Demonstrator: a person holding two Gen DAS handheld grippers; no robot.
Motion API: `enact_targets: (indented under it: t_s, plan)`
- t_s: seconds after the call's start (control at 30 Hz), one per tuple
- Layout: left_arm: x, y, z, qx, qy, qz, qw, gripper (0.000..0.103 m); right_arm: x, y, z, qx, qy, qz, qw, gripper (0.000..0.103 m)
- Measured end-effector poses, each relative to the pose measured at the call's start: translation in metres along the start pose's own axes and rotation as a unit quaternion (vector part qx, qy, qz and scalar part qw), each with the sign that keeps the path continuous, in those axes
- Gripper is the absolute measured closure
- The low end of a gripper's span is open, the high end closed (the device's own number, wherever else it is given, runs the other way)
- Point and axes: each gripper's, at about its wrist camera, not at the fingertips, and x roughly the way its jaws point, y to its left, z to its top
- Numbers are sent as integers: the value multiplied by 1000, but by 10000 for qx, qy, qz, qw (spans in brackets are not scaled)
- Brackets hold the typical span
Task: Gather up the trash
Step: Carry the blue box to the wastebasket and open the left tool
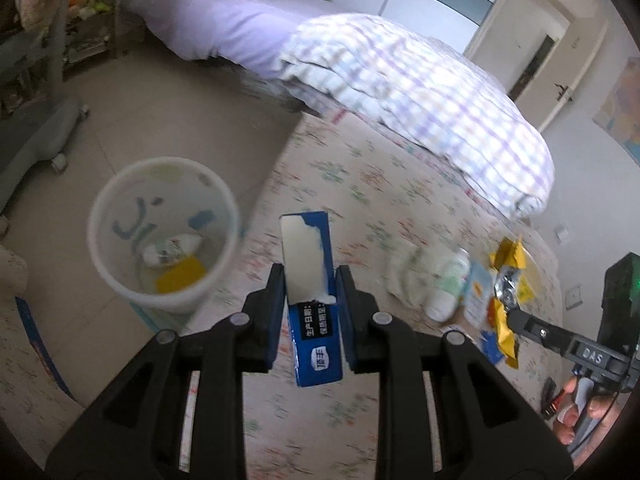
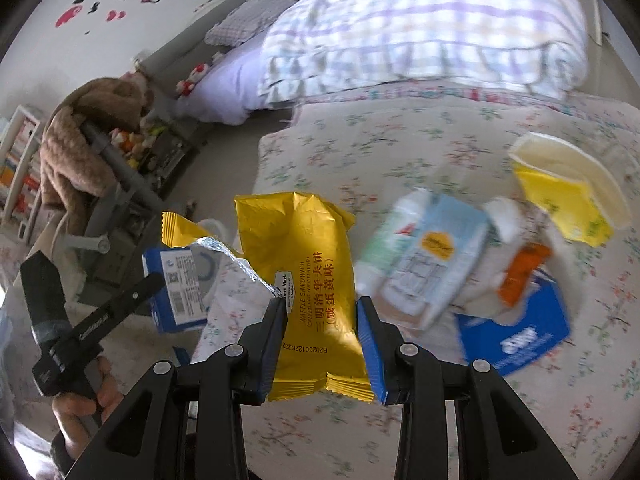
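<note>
Both loads are up: the left hand-held gripper (image 1: 310, 280) is clamped on a blue carton (image 1: 314, 304), the right hand-held gripper (image 2: 322, 308) on a yellow wrapper (image 2: 308, 280), over the floral bed (image 1: 360, 184). The white bin (image 1: 162, 232) on the floor beside the bed already holds a couple of scraps. A bottle (image 2: 384, 236), pale carton (image 2: 432, 256), blue box (image 2: 516, 332) and yellow packet (image 2: 560, 200) remain on the bed (roughly midway, I'd judge).

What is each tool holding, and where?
Left tool: blue carton, gripped across its sides. Right tool: yellow snack wrapper, gripped across its lower half.
</note>
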Motion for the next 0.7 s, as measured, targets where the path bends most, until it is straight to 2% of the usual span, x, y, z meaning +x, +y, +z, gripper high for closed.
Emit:
enact_targets:
  t_s: [0.17, 0.37, 0.63, 0.7]
  plan:
    - [3, 30, 11, -120, -192, 84, 9997, 76, 22, 26, 4, -219, 102, 81, 9997, 66]
    - [11, 62, 18, -192, -382, 394, 9983, 76, 46, 49, 3, -367, 219, 129, 9990, 66]
    - [19, 92, 23, -290, -437, 562, 9970, 75, 70, 74, 4, -529, 311, 154, 9980, 66]
    - [20, 98, 23, -275, -408, 598, 9970, 72, 75, 78, 6, -541, 359, 176, 9977, 66]
